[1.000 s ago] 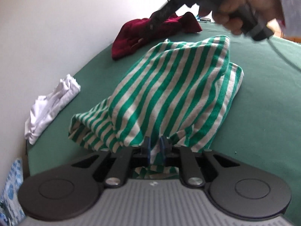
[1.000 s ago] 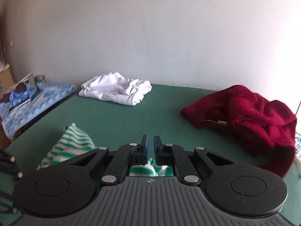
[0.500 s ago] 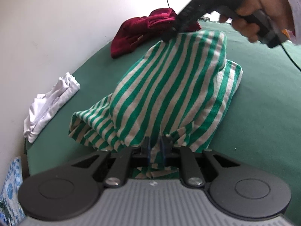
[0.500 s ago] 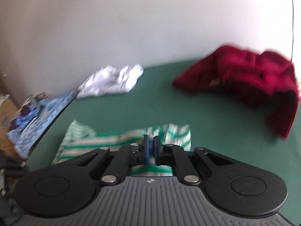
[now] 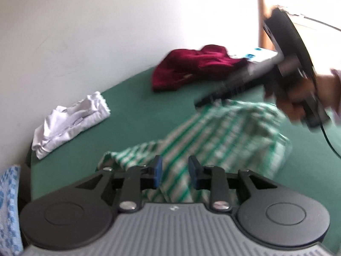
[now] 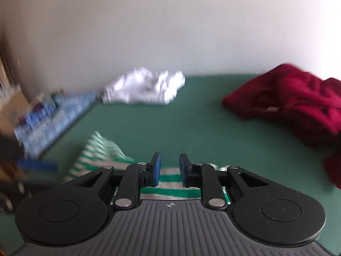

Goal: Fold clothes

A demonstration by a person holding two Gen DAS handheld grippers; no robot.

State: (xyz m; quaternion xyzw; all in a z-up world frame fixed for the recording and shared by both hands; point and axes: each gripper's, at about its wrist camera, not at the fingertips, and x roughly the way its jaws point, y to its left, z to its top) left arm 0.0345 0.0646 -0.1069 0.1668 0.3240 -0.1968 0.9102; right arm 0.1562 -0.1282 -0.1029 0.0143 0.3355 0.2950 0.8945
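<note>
A green-and-white striped garment [image 5: 223,140] lies loosely spread on the green table [image 5: 132,115]. My left gripper [image 5: 174,170] is open just above its near edge and holds nothing. My right gripper [image 6: 169,168] is open over the garment's far edge [image 6: 170,183], which lies flat below it. In the left wrist view the right gripper [image 5: 204,102] shows blurred, held in a hand above the garment's far corner. A striped fold [image 6: 100,149] sticks out to the left in the right wrist view.
A dark red garment [image 5: 196,68] lies crumpled at the table's far side, also in the right wrist view [image 6: 294,102]. A folded white garment [image 5: 70,121] lies near the wall [image 6: 145,87]. A blue patterned cloth [image 6: 53,115] lies beyond the table's left edge.
Both grippers were shut on the striped garment and held it up. Both have opened and let go, and the garment has dropped onto the table.
</note>
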